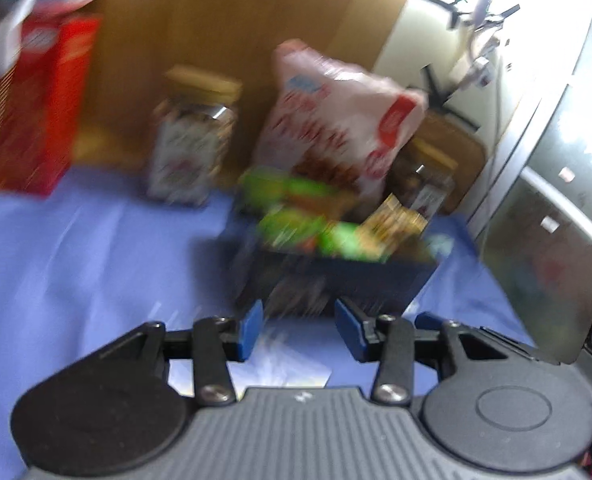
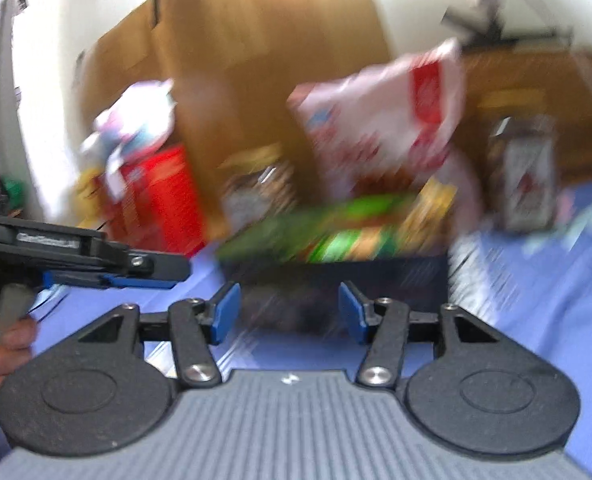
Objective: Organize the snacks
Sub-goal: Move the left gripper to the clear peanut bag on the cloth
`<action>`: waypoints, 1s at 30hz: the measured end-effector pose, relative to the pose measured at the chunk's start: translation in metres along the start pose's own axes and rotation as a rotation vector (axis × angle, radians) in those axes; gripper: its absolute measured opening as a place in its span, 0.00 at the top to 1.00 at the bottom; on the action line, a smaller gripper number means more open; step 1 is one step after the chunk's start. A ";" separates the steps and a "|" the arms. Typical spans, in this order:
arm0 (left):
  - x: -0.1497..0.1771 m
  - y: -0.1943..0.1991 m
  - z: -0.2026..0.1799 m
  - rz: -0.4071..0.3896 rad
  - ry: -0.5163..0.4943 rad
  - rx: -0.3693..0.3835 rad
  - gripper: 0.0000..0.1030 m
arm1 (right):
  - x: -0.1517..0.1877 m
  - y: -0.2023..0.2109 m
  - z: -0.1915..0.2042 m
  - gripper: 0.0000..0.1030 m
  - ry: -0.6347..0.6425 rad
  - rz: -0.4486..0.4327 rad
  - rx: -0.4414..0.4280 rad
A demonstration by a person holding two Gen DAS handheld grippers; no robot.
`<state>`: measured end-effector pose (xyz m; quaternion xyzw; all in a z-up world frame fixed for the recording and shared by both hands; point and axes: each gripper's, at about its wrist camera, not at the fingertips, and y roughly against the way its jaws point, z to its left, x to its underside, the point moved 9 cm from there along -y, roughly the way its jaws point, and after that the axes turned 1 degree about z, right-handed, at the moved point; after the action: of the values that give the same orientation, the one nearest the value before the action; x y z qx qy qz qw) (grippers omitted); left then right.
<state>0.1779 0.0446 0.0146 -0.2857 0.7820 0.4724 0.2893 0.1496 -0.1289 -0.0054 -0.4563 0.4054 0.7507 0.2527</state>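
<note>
Both views are motion-blurred. A dark blue box (image 1: 348, 280) on the blue cloth holds green snack packs (image 1: 296, 224), a yellow pack (image 1: 392, 224) and a tall white-and-red bag (image 1: 336, 120). My left gripper (image 1: 299, 326) is open and empty, just in front of the box. In the right wrist view the same box (image 2: 336, 276) with green packs (image 2: 328, 232) and the white-and-red bag (image 2: 384, 128) lies ahead. My right gripper (image 2: 289, 314) is open and empty before it. The left gripper (image 2: 115, 276) shows at the left, side on.
A red carton (image 1: 35, 108) stands at the left, with a jar (image 1: 191, 140) beside it and another jar (image 1: 428, 176) behind the box. In the right view a jar (image 2: 524, 176) stands right of the box. A wooden panel (image 1: 235, 20) backs the table.
</note>
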 end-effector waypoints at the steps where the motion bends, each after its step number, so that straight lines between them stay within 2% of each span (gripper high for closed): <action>1: 0.011 0.004 0.007 0.019 0.014 -0.010 0.60 | 0.010 -0.001 0.007 0.43 -0.007 0.036 -0.026; 5: 0.048 0.016 0.026 0.083 0.073 -0.022 0.59 | 0.047 -0.003 0.039 0.43 0.005 0.163 -0.102; 9: 0.078 0.022 0.032 0.130 0.162 0.060 0.57 | 0.071 -0.006 0.058 0.39 0.023 0.255 -0.118; 10: 0.082 0.023 0.032 0.129 0.179 0.088 0.57 | 0.072 -0.005 0.059 0.38 0.011 0.242 -0.120; 11: 0.085 0.024 0.032 0.128 0.195 0.116 0.57 | 0.073 -0.004 0.060 0.38 -0.013 0.243 -0.129; 17: 0.087 0.024 0.039 0.093 0.257 0.156 0.58 | 0.072 -0.008 0.059 0.36 -0.287 0.285 -0.274; 19: 0.087 0.024 0.041 0.085 0.283 0.173 0.58 | 0.074 -0.008 0.058 0.40 -0.386 0.299 -0.334; 21: 0.087 0.023 0.043 0.079 0.312 0.181 0.60 | 0.074 -0.008 0.060 0.45 -0.396 0.298 -0.327; 24: 0.088 0.021 0.044 0.077 0.323 0.159 0.75 | 0.078 -0.008 0.063 0.65 -0.398 0.307 -0.293; 25: 0.091 0.019 0.041 0.094 0.330 0.175 0.81 | 0.082 -0.011 0.067 0.77 -0.390 0.323 -0.289; 27: 0.093 0.018 0.038 0.092 0.328 0.170 0.80 | 0.085 -0.013 0.070 0.78 -0.388 0.327 -0.290; 30: 0.090 0.019 0.033 0.088 0.293 0.162 0.83 | 0.080 -0.011 0.075 0.79 -0.315 0.305 -0.254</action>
<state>0.1100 0.0661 -0.0518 -0.2930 0.8629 0.3734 0.1734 0.0852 -0.0592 -0.0620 -0.2955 0.3276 0.8869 0.1374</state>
